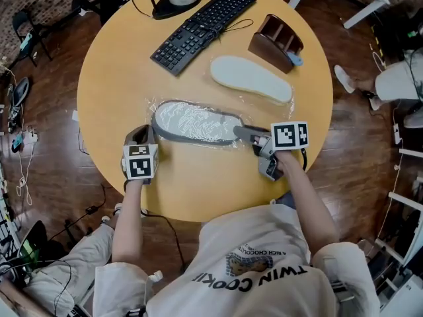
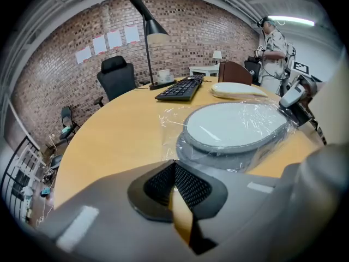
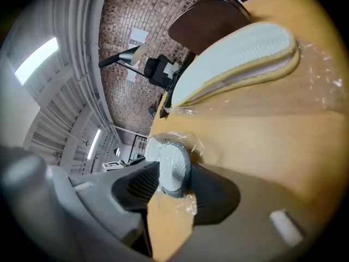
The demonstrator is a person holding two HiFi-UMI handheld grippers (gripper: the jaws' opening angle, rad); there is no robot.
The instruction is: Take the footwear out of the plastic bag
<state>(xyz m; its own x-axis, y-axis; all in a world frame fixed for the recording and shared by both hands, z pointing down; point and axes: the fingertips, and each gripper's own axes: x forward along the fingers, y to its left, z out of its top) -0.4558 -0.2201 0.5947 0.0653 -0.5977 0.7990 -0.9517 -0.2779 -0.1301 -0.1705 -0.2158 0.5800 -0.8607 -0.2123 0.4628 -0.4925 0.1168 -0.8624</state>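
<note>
Left claw (image 1: 140, 136): tips together at the plastic bag's (image 1: 149, 108) left edge.
Grey slipper (image 1: 195, 121): mid-table, inside the bag, so I reckon it's left to do.
Right claw (image 1: 243, 134): jaws wide apart around its right end.
Pale slipper (image 1: 251, 78): farther off, unbagged.

You are in an office-type workspace. Identify it by these features:

- A round table (image 1: 198, 197) carries a keyboard (image 1: 201, 26), with a lamp (image 2: 154, 28) at its far edge and a brown desk organiser (image 1: 276, 42) at far right.
- An office chair (image 2: 116, 76) stands beyond the table at far left.
- Behind the chair is a brick wall (image 2: 191, 31) with paper sheets (image 2: 107, 41) fixed to it.
- The floor (image 1: 56, 107) is dark wood, with cables (image 1: 25, 167) lying at the left.
- A white side table (image 2: 210, 69) stands far off.
- A second person (image 2: 271, 53) stands at far right.
</note>
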